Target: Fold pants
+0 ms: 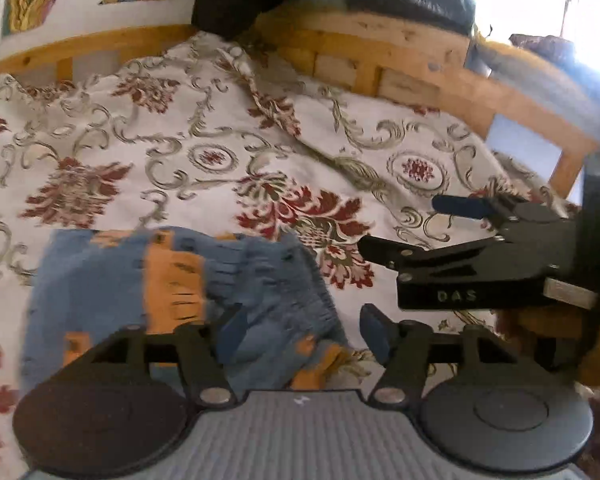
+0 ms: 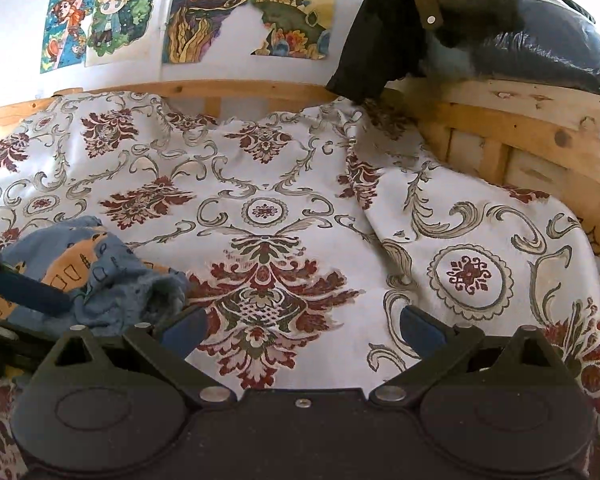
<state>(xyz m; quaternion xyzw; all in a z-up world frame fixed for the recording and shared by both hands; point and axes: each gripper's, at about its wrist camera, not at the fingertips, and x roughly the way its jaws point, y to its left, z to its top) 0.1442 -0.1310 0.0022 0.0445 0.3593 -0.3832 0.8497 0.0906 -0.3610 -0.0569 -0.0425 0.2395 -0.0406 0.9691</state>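
Blue-and-orange pants (image 1: 180, 296) bunched at lower left; both tools, left tool (image 1: 300, 332) and right tool (image 2: 304, 332), spread apart, empty; grip the waistband edge first, then flatten.

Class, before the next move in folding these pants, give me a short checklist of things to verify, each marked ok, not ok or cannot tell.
1. Left hand-held gripper open over the pants: ok.
2. Right hand-held gripper open, holding nothing: ok.
3. Pants lying flat: not ok, bunched.
4. Waistband and leg ends located: cannot tell.
5. Patterned bedspread offers bare room beside the pants: ok.
6. Grippers apart from each other: ok.
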